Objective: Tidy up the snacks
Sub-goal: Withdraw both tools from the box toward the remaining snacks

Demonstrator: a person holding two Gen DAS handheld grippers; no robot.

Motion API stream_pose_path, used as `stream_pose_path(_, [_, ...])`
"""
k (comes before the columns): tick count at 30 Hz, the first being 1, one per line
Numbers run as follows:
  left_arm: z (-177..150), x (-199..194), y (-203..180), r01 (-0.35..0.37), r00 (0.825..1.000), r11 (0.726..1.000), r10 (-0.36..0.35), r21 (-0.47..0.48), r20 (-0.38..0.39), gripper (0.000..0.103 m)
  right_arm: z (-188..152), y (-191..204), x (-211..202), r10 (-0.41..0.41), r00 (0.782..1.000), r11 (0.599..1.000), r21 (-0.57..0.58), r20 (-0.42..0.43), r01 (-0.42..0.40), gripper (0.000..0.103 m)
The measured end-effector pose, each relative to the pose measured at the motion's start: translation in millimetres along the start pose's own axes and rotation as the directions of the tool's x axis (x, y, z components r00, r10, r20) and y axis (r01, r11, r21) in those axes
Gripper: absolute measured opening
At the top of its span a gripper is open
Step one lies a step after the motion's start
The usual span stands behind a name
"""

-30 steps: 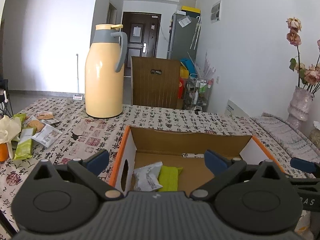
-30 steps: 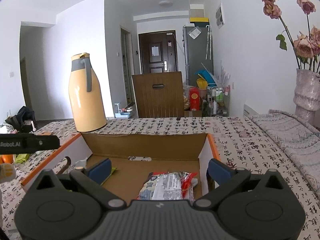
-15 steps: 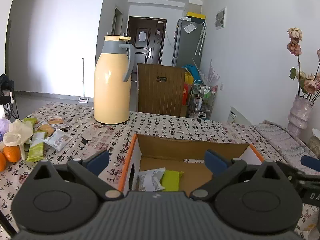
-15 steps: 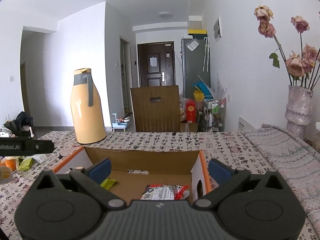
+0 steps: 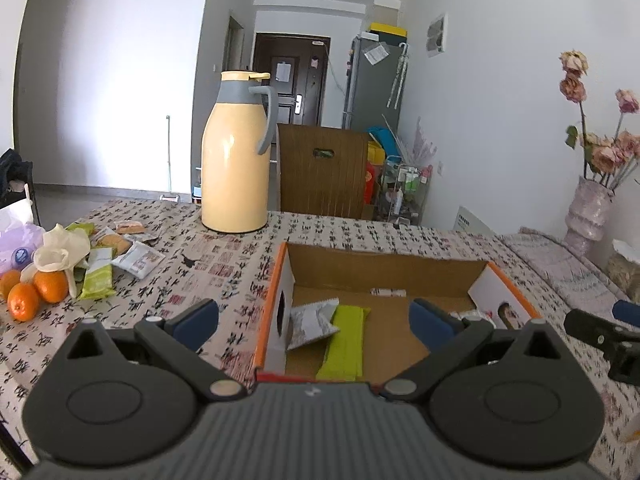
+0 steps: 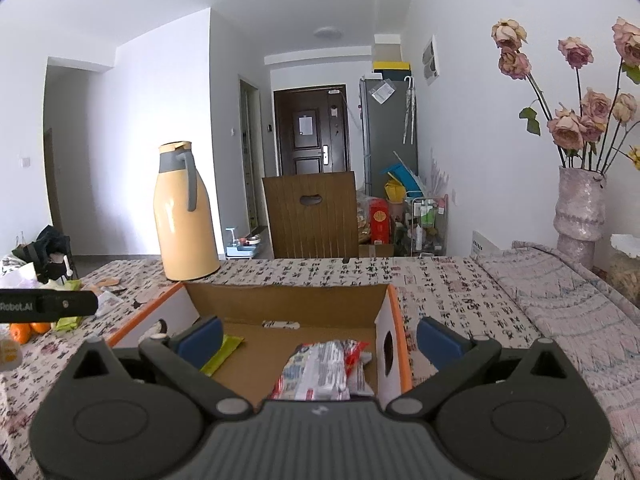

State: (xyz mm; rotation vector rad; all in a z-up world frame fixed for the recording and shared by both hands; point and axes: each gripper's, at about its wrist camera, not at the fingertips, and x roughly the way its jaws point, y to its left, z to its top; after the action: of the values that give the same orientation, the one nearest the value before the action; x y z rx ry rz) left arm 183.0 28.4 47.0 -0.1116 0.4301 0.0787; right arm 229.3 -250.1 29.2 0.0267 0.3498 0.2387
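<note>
An open cardboard box (image 5: 384, 268) (image 6: 280, 300) with orange rims sits on the patterned tablecloth. Inside lie a lime-green packet (image 5: 346, 342) (image 6: 222, 354), a silver-white packet (image 5: 310, 322) and a red-and-white snack bag (image 6: 320, 370). My left gripper (image 5: 314, 322) hangs open over the box's near left corner, holding nothing. My right gripper (image 6: 319, 338) stands open over the box's near right side, above the red-and-white bag, and is empty too. Several loose snack packets (image 5: 120, 254) lie on the table to the left.
A tall yellow thermos jug (image 5: 236, 156) (image 6: 184, 216) stands behind the box at the left. Oranges (image 5: 32, 292) and a white bag (image 5: 60, 250) lie by the loose snacks. A vase of dried roses (image 6: 578, 208) stands at the right. A brown chair back (image 5: 322, 172) is beyond the table.
Both grippers have drawn back and risen from the box, so it looks smaller and more of the table's left side, with the oranges, has come into view. Both stay open.
</note>
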Motion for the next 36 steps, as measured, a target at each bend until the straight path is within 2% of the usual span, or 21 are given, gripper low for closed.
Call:
stream_pose_path(13, [-46.1,-27.5,18.1,-0.01,0.999,1.0,0.01,0.004,-0.038,0.103,-44.7,-5.9,-34.1,0.003,0.997,1.0,0.006,-0.071,-0.003,0.103])
stream_pose_path(22, [-84.9,-38.4,33.8,-0.045,0.996,0.999,0.045,-0.002,-0.074,0.103,-77.2,-15.2,-52.8,-0.021,0.995,1.0,0.021,-0.101,0.023,0.103])
stream_pose_path(26, [-94.4,-43.7,37.8,-0.042,0.995,0.999,0.042,-0.002,-0.094,0.103,-88.9,-16.6,-61.0,-0.012,0.995,1.0,0.016,-0.097,0.013,0.103])
stream_pose_path(36, [-100.0,-48.2,33.9,-0.017,0.994,1.0,0.017,-0.004,-0.11,0.103,-104.9,-13.5,-69.1,0.0,0.987,1.0,0.015,-0.158,0.003,0.103])
